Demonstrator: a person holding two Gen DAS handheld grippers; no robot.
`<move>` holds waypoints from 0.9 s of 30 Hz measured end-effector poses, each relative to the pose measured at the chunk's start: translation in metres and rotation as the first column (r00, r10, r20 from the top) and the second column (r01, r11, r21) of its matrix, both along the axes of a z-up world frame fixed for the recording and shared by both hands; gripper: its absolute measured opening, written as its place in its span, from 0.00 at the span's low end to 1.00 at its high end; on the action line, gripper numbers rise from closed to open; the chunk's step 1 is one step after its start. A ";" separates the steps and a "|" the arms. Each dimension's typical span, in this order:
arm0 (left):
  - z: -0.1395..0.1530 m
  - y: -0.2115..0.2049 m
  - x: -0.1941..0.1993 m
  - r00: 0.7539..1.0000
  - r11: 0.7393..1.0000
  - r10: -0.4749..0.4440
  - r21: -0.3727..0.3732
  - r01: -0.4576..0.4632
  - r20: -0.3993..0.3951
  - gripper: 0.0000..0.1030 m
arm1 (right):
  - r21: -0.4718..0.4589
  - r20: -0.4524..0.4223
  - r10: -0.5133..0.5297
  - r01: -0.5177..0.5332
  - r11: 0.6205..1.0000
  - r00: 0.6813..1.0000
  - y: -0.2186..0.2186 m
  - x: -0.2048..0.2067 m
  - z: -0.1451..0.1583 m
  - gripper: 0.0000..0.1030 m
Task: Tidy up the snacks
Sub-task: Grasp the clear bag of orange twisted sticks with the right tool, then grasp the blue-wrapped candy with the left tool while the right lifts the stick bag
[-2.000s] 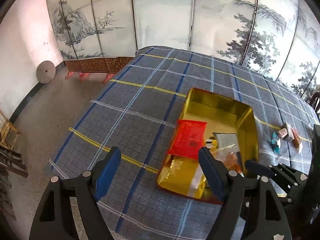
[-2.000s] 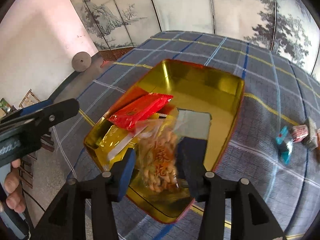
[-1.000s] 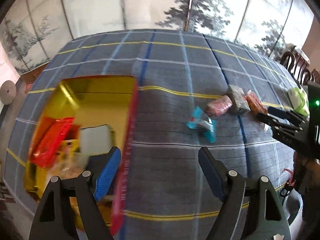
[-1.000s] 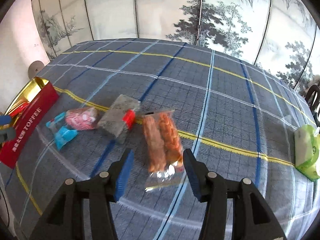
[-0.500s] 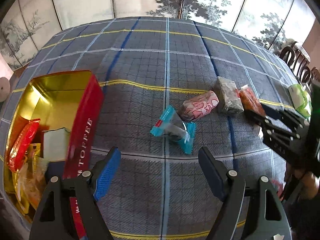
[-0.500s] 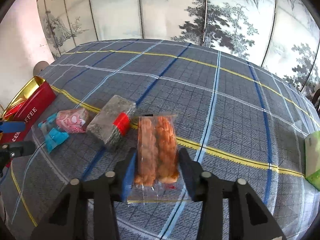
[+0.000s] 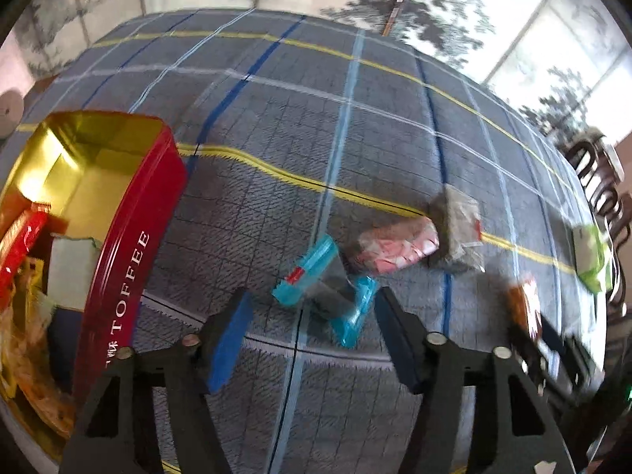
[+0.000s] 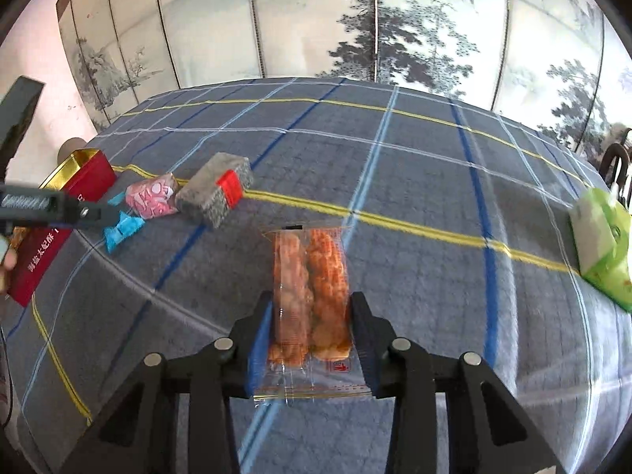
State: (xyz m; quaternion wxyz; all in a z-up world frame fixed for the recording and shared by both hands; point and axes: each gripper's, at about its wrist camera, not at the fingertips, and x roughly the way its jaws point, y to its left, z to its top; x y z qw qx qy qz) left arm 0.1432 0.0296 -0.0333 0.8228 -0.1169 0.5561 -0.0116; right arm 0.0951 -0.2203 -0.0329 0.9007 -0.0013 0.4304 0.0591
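Note:
A red and gold toffee tin [image 7: 130, 245] holds several snacks at the left of the left wrist view. On the plaid cloth lie a blue-wrapped candy [image 7: 324, 288], a pink packet [image 7: 395, 247] and a grey packet with a red label [image 7: 458, 233]. My left gripper [image 7: 312, 331] is open, its fingers straddling the blue candy from the near side. My right gripper [image 8: 310, 335] is shut on a clear packet of orange twisted snacks [image 8: 310, 276]. The blue candy [image 8: 122, 227], pink packet [image 8: 152, 197], grey packet [image 8: 215, 191] and tin [image 8: 85, 179] also show in the right wrist view.
A green tissue pack [image 8: 602, 237] lies at the table's right edge; it also shows in the left wrist view [image 7: 590, 254]. Dark chairs [image 7: 600, 193] stand beyond it. A painted folding screen [image 8: 355, 19] lines the back.
My left gripper swung from the tin to the loose snacks and closed in around the blue candy. My right gripper left the tin, moved to the orange packet and closed on it.

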 end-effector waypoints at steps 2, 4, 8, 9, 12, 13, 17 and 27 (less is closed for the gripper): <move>-0.004 0.002 0.004 1.000 0.999 0.020 -0.030 -0.021 -0.024 0.51 | 0.004 0.003 -0.003 0.003 1.000 1.000 -0.002 -0.005 0.000 0.37; -0.004 0.004 0.008 0.999 0.998 0.040 -0.041 -0.041 -0.023 0.49 | 0.012 0.003 -0.004 0.004 1.000 1.000 -0.004 -0.006 0.000 0.37; -0.005 0.000 0.016 0.999 0.999 0.041 -0.025 -0.041 -0.025 0.46 | 0.017 0.002 -0.005 0.005 1.000 1.000 -0.005 -0.007 0.000 0.38; -0.005 -0.001 0.018 0.999 0.999 0.043 -0.021 -0.044 -0.023 0.45 | 0.017 0.002 -0.004 0.004 1.000 1.000 -0.006 -0.007 0.000 0.38; -0.006 -0.001 0.021 0.999 0.999 0.043 -0.009 -0.043 -0.020 0.41 | 0.023 0.002 -0.005 0.005 1.000 1.000 -0.007 -0.007 0.001 0.38; -0.006 -0.001 0.020 0.999 0.999 0.043 -0.007 -0.043 -0.020 0.41 | 0.027 0.002 -0.005 0.005 1.000 1.000 -0.008 -0.007 0.001 0.38; -0.006 -0.001 0.016 0.999 0.999 0.030 -0.009 -0.031 -0.021 0.39 | 0.037 0.002 -0.006 0.006 0.999 1.000 -0.009 -0.007 0.000 0.38; -0.006 -0.006 0.009 1.000 0.999 -0.018 0.035 0.018 -0.012 0.27 | 0.026 0.002 -0.005 0.005 1.000 1.000 -0.007 -0.007 0.000 0.38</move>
